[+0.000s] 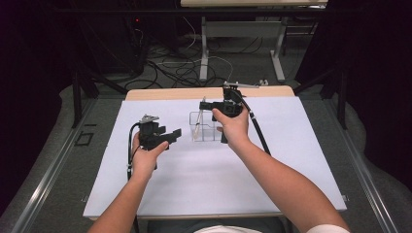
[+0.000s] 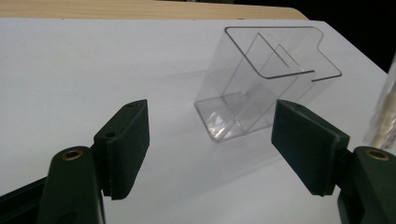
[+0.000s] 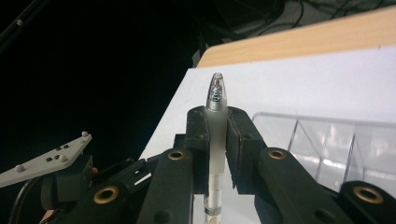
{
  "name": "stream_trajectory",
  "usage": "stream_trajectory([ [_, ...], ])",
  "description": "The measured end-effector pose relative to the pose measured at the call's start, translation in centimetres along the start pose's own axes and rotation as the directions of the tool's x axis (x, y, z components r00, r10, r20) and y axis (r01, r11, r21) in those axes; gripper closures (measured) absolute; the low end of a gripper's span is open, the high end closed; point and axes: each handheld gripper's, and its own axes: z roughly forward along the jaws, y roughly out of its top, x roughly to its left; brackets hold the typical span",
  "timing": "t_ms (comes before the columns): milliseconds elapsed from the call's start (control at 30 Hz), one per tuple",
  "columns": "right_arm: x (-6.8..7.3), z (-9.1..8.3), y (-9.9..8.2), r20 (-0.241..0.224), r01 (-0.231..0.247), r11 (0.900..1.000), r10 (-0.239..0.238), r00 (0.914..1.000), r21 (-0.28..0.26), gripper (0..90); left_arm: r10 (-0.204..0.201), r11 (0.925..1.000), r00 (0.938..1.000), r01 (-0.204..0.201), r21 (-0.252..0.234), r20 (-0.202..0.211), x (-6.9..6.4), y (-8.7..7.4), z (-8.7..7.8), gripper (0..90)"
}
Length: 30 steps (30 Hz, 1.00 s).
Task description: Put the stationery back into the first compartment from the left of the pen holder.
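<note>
Right gripper [image 3: 217,140]: jaws closed on a pen [image 3: 215,121], the two pads pressing its frosted barrel from either side; in the high view this gripper [image 1: 206,106] is held above the far part of the white sheet.
Pen: clamped upright between the right gripper's pads, its clear tapered tip rising above the jaw tops (a small red mark shows inside the tip), its lower barrel running down between the gripper's arms; in the high view the pen [image 1: 197,130] hangs as a pale slanted stick at the left end of the organiser.
Left gripper [image 2: 212,149]: jaws standing well apart, nothing between the pads; in the high view it [image 1: 171,135] is held level above the sheet, pointing towards the organiser.
Clear organiser [image 2: 261,84]: a transparent plastic holder with inner dividers, standing on the white sheet; in the left gripper view it lies ahead of the open jaws and apart from them, nearer the right-hand pad.
Organiser relative to pen: in the right gripper view the organiser [image 3: 327,144] sits just right of the clamped pen and below its tip; whether pen and organiser touch cannot be told.
White sheet [image 1: 194,174]: covers most of the wooden table [image 1: 160,93], whose bare edge shows along the far side.
Hands: the left hand [image 1: 143,158] and right hand [image 1: 234,127] each grasp their gripper from below.
</note>
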Motion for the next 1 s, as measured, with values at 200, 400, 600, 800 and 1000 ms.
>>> stream_trajectory([
  [200,1.8,0.4,1.4,0.030,0.095,0.9948,-0.094,0.9951,-0.036,80.4,-0.023,0.9997,0.9997,0.023,0.003,-0.013,1.4,0.1,-0.3,27.3],
  [400,3.1,1.5,2.4,0.067,0.167,0.9846,-0.164,0.9842,-0.051,80.3,-0.020,0.9996,0.9969,0.021,0.016,-0.076,2.0,0.1,-0.5,19.2],
  [600,3.8,2.8,3.0,0.123,0.239,0.9693,-0.231,0.9653,-0.057,80.3,-0.052,0.9983,0.9949,0.054,0.021,-0.087,2.5,-0.1,-0.4,8.2],
  [800,3.7,3.8,3.1,0.177,0.275,0.9600,-0.262,0.9488,-0.053,80.3,-0.056,0.9979,0.9941,0.059,0.026,-0.093,2.7,-0.2,-0.3,1.6],
  [1000,3.0,4.5,3.1,0.216,0.284,0.9577,-0.268,0.9389,-0.047,80.3,-0.048,0.9985,0.9928,0.051,0.022,-0.110,2.8,-0.1,-0.3,0.3],
])
